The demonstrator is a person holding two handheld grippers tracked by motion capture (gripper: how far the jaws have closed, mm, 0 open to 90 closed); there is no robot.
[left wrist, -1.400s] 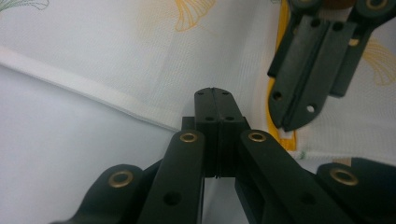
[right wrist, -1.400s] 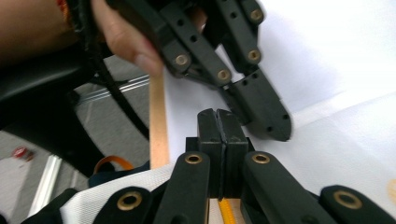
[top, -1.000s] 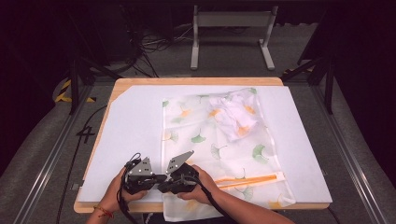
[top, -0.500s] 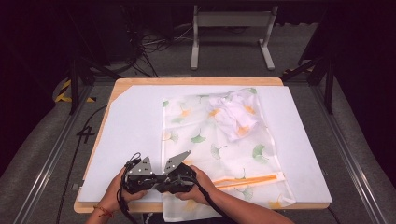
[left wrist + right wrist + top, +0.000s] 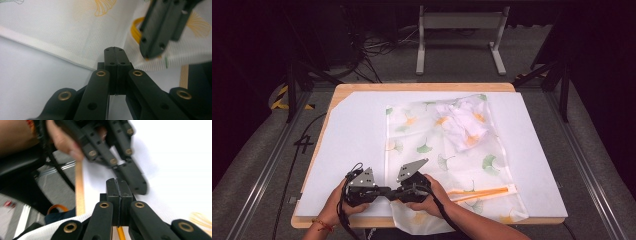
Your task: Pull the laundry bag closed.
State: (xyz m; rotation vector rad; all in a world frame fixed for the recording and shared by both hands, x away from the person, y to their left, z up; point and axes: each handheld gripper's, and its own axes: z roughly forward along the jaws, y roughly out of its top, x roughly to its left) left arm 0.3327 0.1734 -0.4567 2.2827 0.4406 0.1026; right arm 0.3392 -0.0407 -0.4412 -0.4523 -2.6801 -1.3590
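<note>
Both grippers barely shift from a second ago: left gripper (image 5: 384, 190) and right gripper (image 5: 393, 192) stay tip-to-tip, jaws pressed together, at the mesh bag's (image 5: 447, 150) near-left corner; grasp seemingly pending.

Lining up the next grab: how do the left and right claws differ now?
The left claw reaches in from the bare white board, its tip at the mesh bag's hem; the right claw hangs over the bag, near the orange zipper. In the high view the left points right, the right points left, tips nearly touching. Both are shut.

One cloth (image 5: 447, 150), two tongs (image 5: 388, 192).
</note>
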